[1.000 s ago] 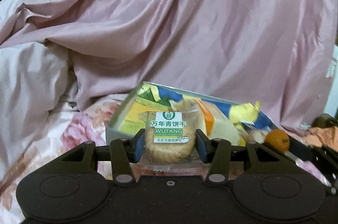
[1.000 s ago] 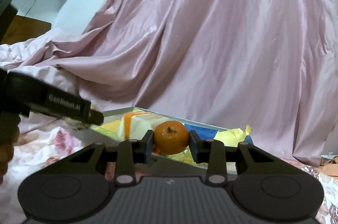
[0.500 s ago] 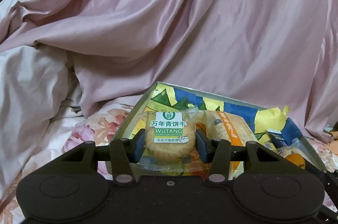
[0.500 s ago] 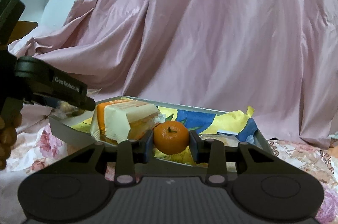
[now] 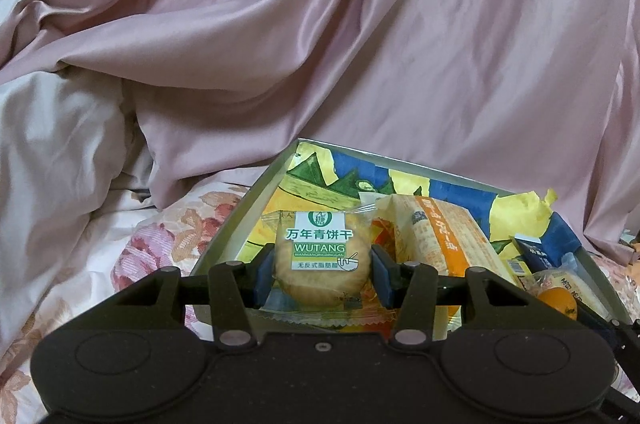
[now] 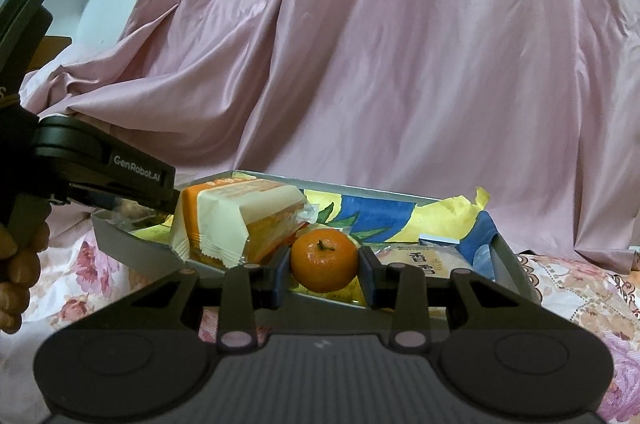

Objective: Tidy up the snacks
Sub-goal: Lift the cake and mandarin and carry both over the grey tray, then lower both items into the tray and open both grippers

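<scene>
- Holding two snacks over the tray [image 5: 224, 244]: left gripper [image 5: 322, 272] clamped on a wrapped biscuit [image 5: 320, 264]; right gripper [image 6: 324, 270] clamped on a mandarin [image 6: 324, 260].
- Biscuit above the tray's near-left end; mandarin above its near edge, just right of the orange-and-cream packet [image 6: 240, 224].
- Biscuit judged light, brittle under a slick film; best gripped across the disc edges, lightly.
- Mandarin judged soft-skinned, round, prone to rolling; grip across the widest part.
- Left wrist view only: biscuit label, long orange packet [image 5: 444, 244] lying along the tray, floral bedding [image 5: 160, 248] at left.
- Right wrist view only: left gripper's body from the side, a hand [image 6: 18, 272] on its handle, white packet [image 6: 424, 260] at the tray's right end.
</scene>
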Available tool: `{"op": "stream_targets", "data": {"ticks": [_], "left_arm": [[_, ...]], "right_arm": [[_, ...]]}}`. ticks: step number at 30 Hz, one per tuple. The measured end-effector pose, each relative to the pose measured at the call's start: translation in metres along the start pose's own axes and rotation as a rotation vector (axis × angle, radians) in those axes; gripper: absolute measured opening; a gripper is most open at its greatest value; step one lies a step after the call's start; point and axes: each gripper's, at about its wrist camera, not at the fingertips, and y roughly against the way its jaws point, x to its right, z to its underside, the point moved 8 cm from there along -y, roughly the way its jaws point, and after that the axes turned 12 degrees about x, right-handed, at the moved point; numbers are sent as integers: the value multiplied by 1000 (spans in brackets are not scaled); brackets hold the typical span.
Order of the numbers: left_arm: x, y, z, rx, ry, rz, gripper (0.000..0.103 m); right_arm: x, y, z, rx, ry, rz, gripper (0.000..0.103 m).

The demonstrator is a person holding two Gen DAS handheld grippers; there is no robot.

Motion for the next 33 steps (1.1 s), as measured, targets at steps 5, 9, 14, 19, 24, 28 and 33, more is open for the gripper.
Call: {"op": "stream_targets", "data": {"ticks": [5,9,14,19,24,28,33], "left_arm": [[1,0,1,-6,-1,3,51],[2,0,2,-17,5,6,56],[-2,6,3,-14,32,-2,74],[-7,21,-5,27,51,-18,95],[-17,41,-12,76,82,-39,102],[-22,59,-15,106,75,-45,102],[-26,86,-15,139,52,-43,102]], "right_arm": [[0,0,1,-5,-2,2,40],[1,1,0,4,-1,9,46],[3,5,-5,26,-13,14,59],[5,13,-16,62,-39,20,77],[6,25,-26,94,-45,25,90],[4,41,-35,123,-45,22,102],[1,68,-41,133,-34,2,103]]}}
